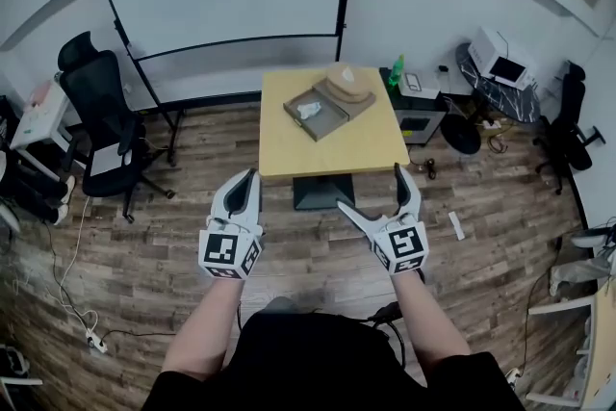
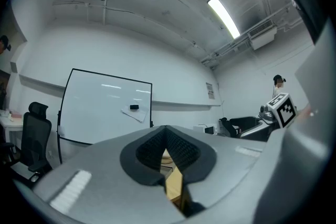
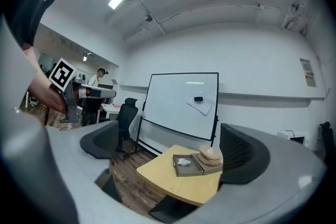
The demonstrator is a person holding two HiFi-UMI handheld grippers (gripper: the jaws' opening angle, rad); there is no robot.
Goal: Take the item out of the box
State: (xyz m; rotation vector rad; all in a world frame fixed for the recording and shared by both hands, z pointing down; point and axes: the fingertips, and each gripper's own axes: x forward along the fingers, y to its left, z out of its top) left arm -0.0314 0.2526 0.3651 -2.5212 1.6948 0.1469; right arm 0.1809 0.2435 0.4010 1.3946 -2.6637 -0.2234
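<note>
Head view: an open box [image 1: 329, 120] sits toward the far edge of the wooden table [image 1: 337, 159], with a crumpled white item [image 1: 309, 111] lying inside it.

Left gripper view: the left gripper [image 2: 167, 152] is clenched on nothing.

Right gripper view: the right gripper [image 3: 173, 150] has its jaws released wide and empty, well short of the table.

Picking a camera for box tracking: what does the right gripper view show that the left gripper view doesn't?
Right gripper view only: right gripper jaws wide apart, framing the open box with a white item inside, on the yellow table. Left gripper view only: left gripper jaws closed together, just a sliver of table between them. Both: the whiteboard and a black office chair.
</note>
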